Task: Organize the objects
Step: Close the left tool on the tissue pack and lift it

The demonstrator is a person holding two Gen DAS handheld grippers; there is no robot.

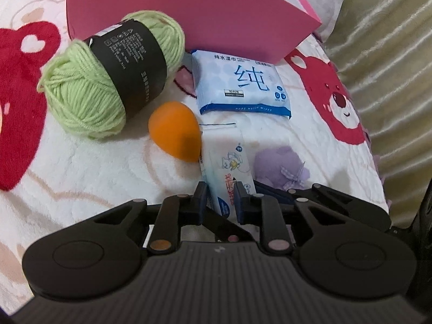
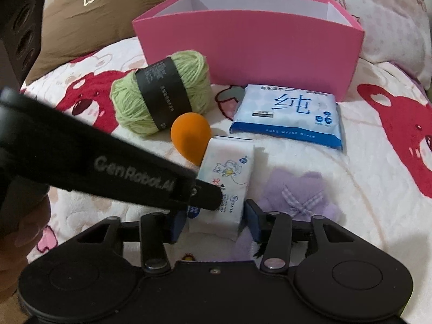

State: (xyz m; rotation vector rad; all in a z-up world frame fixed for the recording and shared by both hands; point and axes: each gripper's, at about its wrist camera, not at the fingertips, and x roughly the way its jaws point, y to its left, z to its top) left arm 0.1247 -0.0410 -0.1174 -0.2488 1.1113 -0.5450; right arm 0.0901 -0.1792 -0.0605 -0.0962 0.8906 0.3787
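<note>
Bedding: a white blanket (image 2: 324, 167) printed with red bears carries every item. Pink box (image 2: 243, 51) stands open-topped at the far side, its long wall facing the cameras. Green yarn skein (image 2: 162, 91) with a black band lies in front of the box's left end, long axis slanting from near-left to far-right. Blue wipes pack (image 2: 289, 116) lies flat just before the box, long axis running across the view. Small tissue packet (image 2: 229, 172) sits nearest the cameras, long axis pointing away toward the box; its far end is next to the orange egg-shaped sponge (image 2: 190, 135), whose narrow tip points toward the cameras. Purple bow-trimmed pouch (image 2: 299, 194) lies just right of the packet.

Left gripper (image 1: 219, 199): jaws pinch the packet's near end. Right gripper (image 2: 213, 220): jaws straddle the same end; pad contact cannot be confirmed.
</note>
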